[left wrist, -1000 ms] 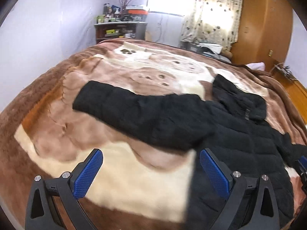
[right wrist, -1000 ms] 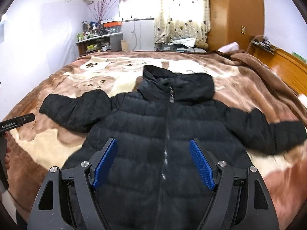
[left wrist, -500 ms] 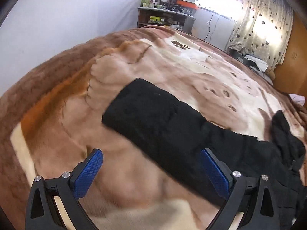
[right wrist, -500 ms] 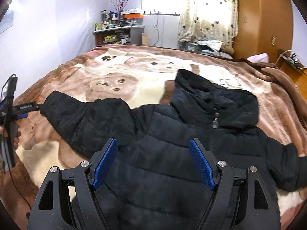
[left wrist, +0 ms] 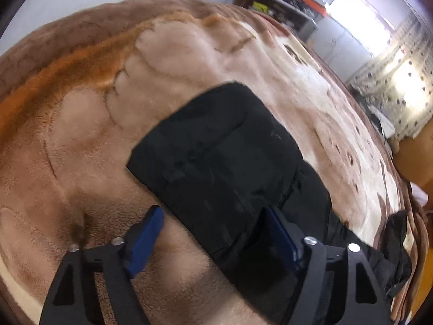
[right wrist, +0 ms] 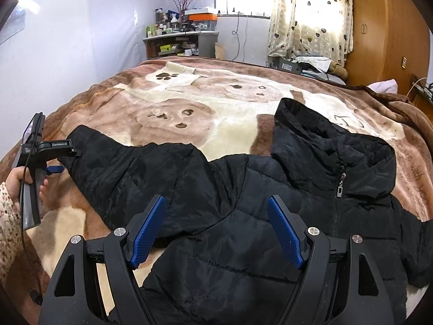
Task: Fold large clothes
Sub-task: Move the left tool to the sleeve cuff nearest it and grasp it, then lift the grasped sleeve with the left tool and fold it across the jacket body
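Plush brown and cream bedding, a blanket (right wrist: 232,100) printed with bears and paw marks, covers the bed and fills both views. Low in the right wrist view, the right tool (right wrist: 216,230) hangs with its blue pads wide apart over the chest of a black puffer jacket (right wrist: 270,189), gripping nothing. That jacket lies face up across the middle of the frame, zipped, hood toward the upper right. Its sleeve (left wrist: 216,157) stretches to the left edge, where the left tool (left wrist: 213,233) sits at the cuff; its jaws have just been closing, the sleeve's edge lies between them, and the pads do not yet press on it. A hand (right wrist: 19,184) in a patterned cuff holds it. Beyond, at the top, stand a cluttered shelf (right wrist: 181,43), a curtained window and a wooden wardrobe.
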A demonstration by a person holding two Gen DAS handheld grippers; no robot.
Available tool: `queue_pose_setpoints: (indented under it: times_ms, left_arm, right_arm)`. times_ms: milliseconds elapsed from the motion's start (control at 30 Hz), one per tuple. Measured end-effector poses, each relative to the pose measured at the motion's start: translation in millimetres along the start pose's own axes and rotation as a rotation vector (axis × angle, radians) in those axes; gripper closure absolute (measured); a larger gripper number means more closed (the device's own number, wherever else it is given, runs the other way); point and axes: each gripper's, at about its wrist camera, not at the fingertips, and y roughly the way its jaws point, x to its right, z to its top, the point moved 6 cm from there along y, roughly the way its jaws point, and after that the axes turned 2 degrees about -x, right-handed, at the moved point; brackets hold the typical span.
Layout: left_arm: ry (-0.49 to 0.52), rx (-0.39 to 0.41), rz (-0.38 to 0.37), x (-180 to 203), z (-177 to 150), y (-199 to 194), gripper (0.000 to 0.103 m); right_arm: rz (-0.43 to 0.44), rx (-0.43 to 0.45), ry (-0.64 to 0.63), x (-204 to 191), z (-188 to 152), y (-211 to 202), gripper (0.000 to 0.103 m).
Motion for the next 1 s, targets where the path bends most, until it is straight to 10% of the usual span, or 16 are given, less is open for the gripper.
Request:
queue_pose_setpoints:
  times_ms: [333,1000]
  left_arm:
    - [0.018,0.050,0.009,15.2,8.4,-8.9,0.088]
    - [0.395,0.243,-0.308,175.6,-37.5,-156.9,0.092]
  right_arm:
    - [-0.001,-0.021,0.035,7.6,-7.1,0.0,0.026]
    - [-0.030,0.060,0.109,46.4,1.6,-59.1,0.026]
